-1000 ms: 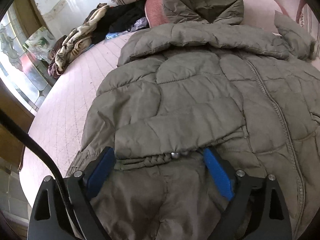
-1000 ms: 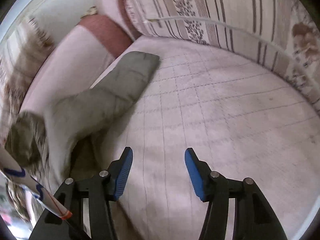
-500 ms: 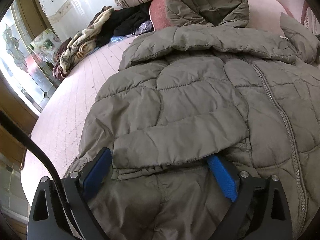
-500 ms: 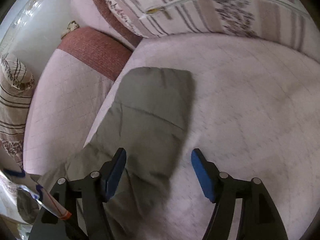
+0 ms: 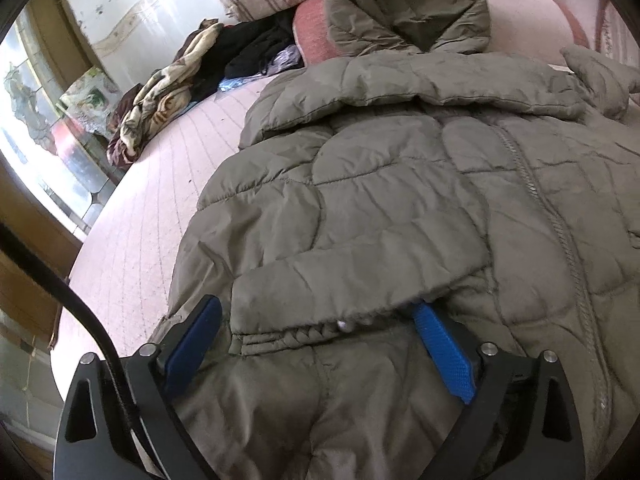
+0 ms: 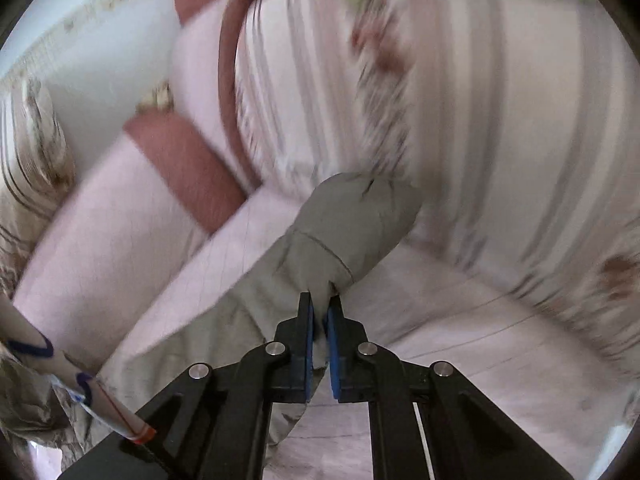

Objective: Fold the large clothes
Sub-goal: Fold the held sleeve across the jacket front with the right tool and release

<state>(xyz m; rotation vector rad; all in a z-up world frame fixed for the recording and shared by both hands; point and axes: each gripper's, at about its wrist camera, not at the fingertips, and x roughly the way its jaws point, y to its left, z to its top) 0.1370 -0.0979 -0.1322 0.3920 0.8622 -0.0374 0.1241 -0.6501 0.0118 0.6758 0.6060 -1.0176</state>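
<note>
A: Status of garment?
B: Olive quilted hooded jacket (image 5: pixel 400 184) spread face-up on pink quilted bed (image 5: pixel 132 216), filling centre and right of left wrist frame; hood at top centre. One sleeve (image 5: pixel 352 280) already folded across front panel, cuff at lower centre.

A: Left gripper (image 5: pixel 320 344)?
B: Jaws released, set wide either side of folded cuff; no grip on fabric.

A: Right gripper (image 6: pixel 320 320)?
B: Jaws clenched on other sleeve (image 6: pixel 348 232) near its cuff, centre of right wrist frame. Sleeve end stands raised off bed before striped cushion (image 6: pixel 480 120). Frame blurred.

A: Step in hand?
B: Probably second sleeve fold.

A: Next move requirements?
B: Carry gripped sleeve inward over zipper (image 5: pixel 560 232), lay flat across chest, then release. Padding bulky; likely to spring back unless pressed down.

A: Other items?
B: Loose clothes pile (image 5: pixel 208 72) at upper left, well apart.
</note>
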